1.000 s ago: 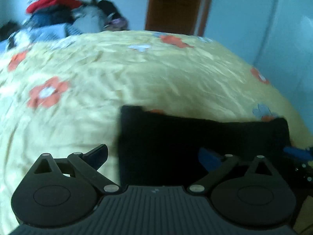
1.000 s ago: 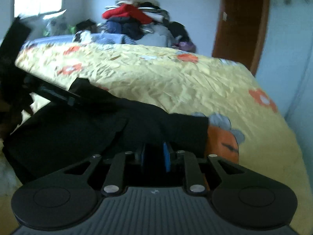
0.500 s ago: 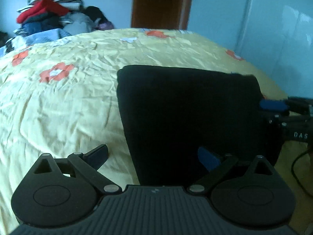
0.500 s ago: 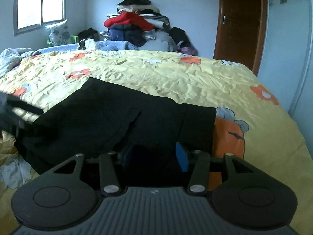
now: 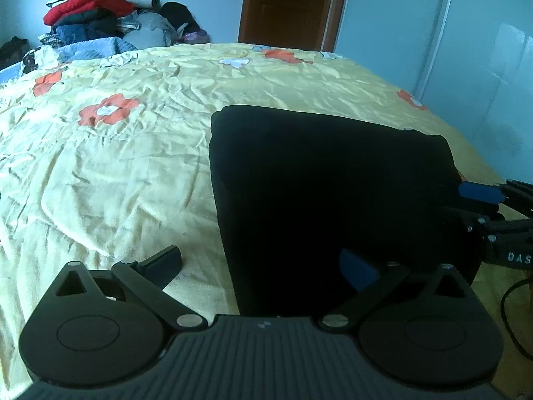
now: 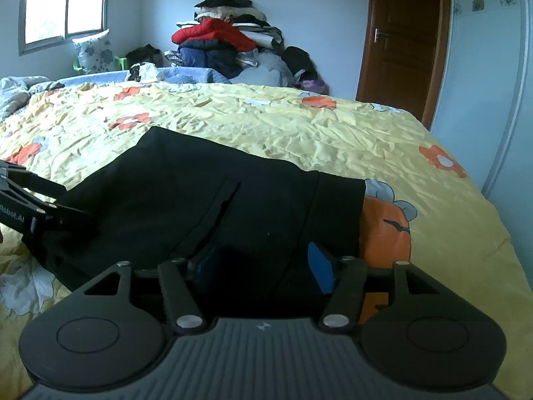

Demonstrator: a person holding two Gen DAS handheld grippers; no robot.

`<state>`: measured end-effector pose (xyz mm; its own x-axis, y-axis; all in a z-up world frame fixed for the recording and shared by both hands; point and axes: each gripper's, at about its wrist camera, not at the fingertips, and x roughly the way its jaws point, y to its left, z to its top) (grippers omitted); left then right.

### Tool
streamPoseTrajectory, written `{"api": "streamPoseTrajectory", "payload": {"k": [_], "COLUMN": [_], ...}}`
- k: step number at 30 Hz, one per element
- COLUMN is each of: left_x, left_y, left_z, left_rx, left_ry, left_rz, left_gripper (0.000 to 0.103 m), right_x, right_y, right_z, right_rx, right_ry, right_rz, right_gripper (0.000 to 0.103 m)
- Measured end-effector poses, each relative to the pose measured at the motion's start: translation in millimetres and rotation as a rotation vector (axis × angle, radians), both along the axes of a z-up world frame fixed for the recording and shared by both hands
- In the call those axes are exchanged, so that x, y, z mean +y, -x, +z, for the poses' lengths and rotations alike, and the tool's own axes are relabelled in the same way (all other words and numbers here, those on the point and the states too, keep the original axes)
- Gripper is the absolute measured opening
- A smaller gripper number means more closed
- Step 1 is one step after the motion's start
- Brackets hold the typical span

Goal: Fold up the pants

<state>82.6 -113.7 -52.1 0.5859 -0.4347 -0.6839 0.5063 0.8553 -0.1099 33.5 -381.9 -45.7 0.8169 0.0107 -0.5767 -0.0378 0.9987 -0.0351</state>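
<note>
a bedroom: a bed under a yellow flowered sheet (image 5: 140,166), a heap of clothes (image 6: 226,46) against the far wall and a brown door (image 6: 403,40) to the right of it.

left gripper (image 5: 263,266): jaws spread as wide as they go and opening the last fraction. its left finger sits over bare sheet; its right finger, with the blue pad, sits over the near left corner of the pants. the pads press on nothing and nothing is held.

pants (image 5: 326,183): black, folded into a flat block, lying on the sheet directly ahead of both tools and spanning the gap between them. in the right wrist view a seam or pocket slit runs along the upper layer.

right gripper (image 6: 263,266): jaws about half apart and opening. the near right edge of the pants lies between the fingers, but the pads look clear of the cloth (released, by the look of it).

handling: the fabric is judged soft, light and limp, with no stiffness. layers will probably slide and sag if lifted at one point. take hold at two corners of one edge, pinching all layers together.
</note>
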Motion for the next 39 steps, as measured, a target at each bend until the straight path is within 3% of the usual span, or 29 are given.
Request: {"api": "streamPoseTrajectory", "payload": {"k": [2,9,13,17,22,25,30,34,35,36,37,38,39], "left_x": [0,2,11,23,33,29,13,2,0,-4,-8,-11,-12], "left_y": [0,-6,-14,-25,-45,-57,-69,-71,-69,-65,-62,-58,-56], "left_z": [0,3,4,6,2,-1,-7,-11,-11,-9,-8,-7,-7], "left_rx": [0.006,0.035,0.094,0.159,0.247,0.274,0.296,0.281,0.265,0.237,0.200,0.167,0.145], "left_ry": [0.003,0.011,0.056,0.129,0.300,0.363,0.430,0.467,0.457,0.425,0.378,0.326,0.293], "left_rz": [0.010,0.069,0.066,0.034,-0.004,-0.040,-0.086,-0.079,-0.073,-0.065,-0.054,-0.039,-0.030], "left_gripper": [0.103,0.103,0.103,0.102,0.102,0.102,0.102,0.100,0.093,0.076,0.066,0.044,0.033], "right_x": [0,-8,-31,-67,-112,-129,-122,-116,-113,-109,-104,-103,-103], "right_y": [0,3,2,0,-6,-11,-36,-52,-54,-56,-58,-59,-58], "right_z": [0,4,7,4,-14,-19,-25,-28,-28,-28,-29,-31,-34], "right_rx": [0.007,0.013,0.032,0.046,0.075,0.078,0.132,0.130,0.127,0.127,0.134,0.140,0.131], "right_ry": [0.006,-0.032,-0.170,-0.361,-0.559,-0.682,-0.765,-0.811,-0.805,-0.789,-0.758,-0.747,-0.767], "right_rz": [-0.011,-0.014,-0.028,-0.031,-0.048,-0.019,0.144,0.166,0.164,0.156,0.130,0.099,0.087], "right_gripper": [0.073,0.075,0.086,0.087,0.086,0.088,0.088,0.088,0.083,0.073,0.041,0.035,0.034]}}
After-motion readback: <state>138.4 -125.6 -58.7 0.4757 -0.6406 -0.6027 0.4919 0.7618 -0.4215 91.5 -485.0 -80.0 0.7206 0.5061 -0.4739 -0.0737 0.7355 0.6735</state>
